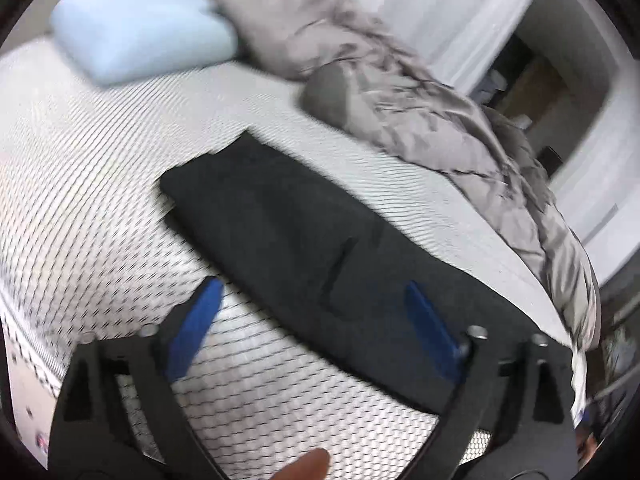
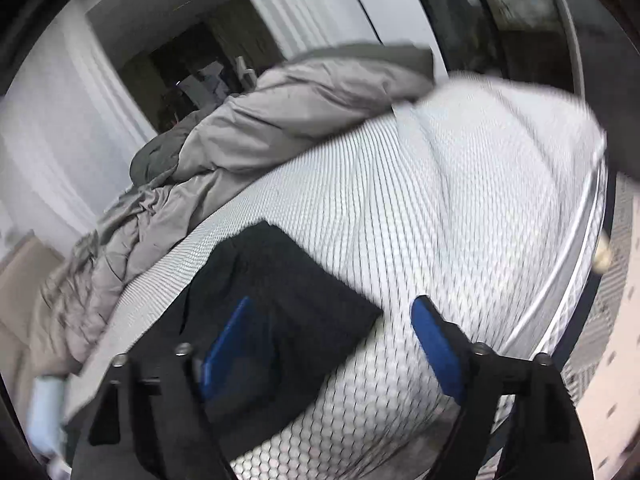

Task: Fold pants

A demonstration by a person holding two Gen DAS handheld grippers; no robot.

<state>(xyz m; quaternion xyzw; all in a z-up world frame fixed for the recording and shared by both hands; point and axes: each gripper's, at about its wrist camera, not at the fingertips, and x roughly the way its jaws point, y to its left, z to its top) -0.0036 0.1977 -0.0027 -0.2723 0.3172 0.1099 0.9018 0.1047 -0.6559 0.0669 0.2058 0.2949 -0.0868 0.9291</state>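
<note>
Black pants (image 1: 304,236) lie flat in a long folded strip on the white honeycomb-patterned mattress (image 1: 100,184). My left gripper (image 1: 314,292) is open and empty, hovering over the near edge of the strip; its right blue finger (image 1: 430,328) is above the fabric, its left one above the mattress. In the right wrist view the end of the pants (image 2: 288,300) shows at lower left. My right gripper (image 2: 334,336) is open and empty, its left blue finger (image 2: 228,344) over the pants, the right one over the mattress (image 2: 440,200).
A crumpled grey duvet (image 1: 420,100) lies along the far side of the bed, also in the right wrist view (image 2: 240,128). A light blue pillow (image 1: 140,40) sits at the head. White curtains (image 1: 420,8) and a doorway are behind. The bed edge and patterned floor (image 2: 612,312) are at right.
</note>
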